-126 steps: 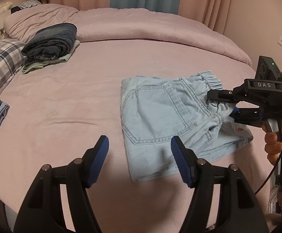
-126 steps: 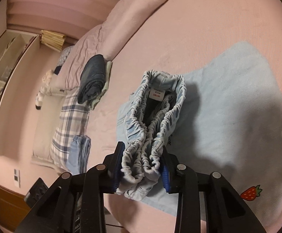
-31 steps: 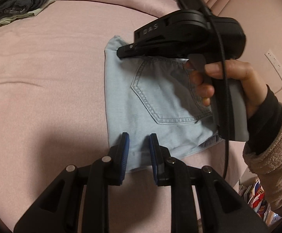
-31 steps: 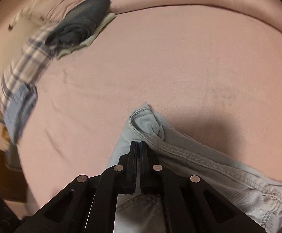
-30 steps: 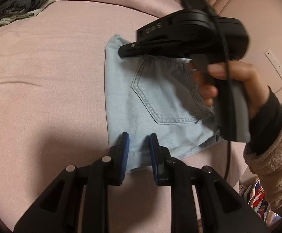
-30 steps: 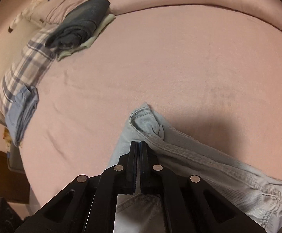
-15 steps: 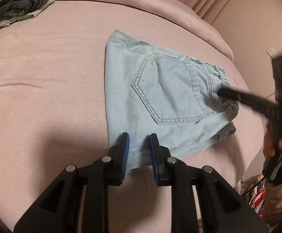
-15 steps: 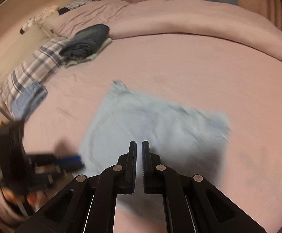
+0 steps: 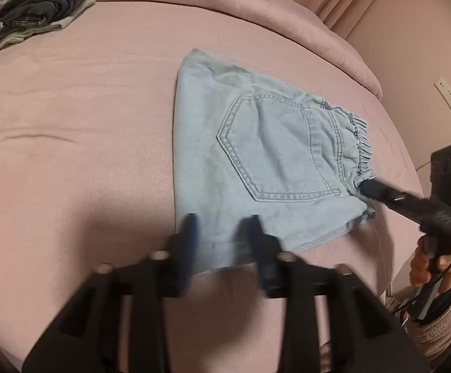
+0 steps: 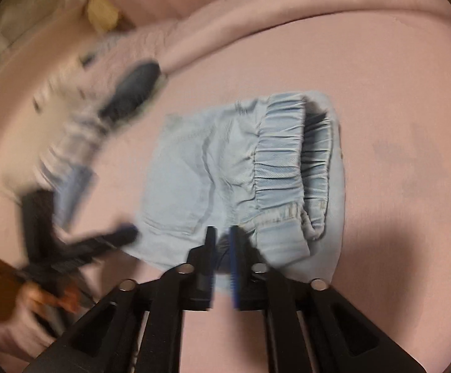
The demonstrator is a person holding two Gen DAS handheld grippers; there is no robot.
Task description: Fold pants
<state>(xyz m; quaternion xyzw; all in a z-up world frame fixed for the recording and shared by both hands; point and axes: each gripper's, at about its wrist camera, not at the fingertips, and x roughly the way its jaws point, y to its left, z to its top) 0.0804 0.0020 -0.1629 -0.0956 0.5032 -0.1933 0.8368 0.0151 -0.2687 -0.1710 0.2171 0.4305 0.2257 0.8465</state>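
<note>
**Light denim pants folded up on the pink bed**

The pants (image 9: 266, 161) lie flat on the bed (image 9: 85, 118), back pocket facing up, elastic waistband toward the right edge. The left gripper (image 9: 222, 239) hovers over the near hem, fingers apart and holding nothing (blurry though). The right gripper (image 10: 220, 258) sits at the waistband corner, fingers nearly together with a thin gap; can't tell if any cloth is pinched. A dark folded clothes stack (image 9: 45, 9) sits far off.

The black plastic left gripper (image 9: 222, 242) carries blue finger pads (image 9: 190, 233) and silver screws. The black right gripper (image 10: 220, 248) matches. A fuzzy pink sleeve (image 9: 433, 329) covers the wrist.
</note>
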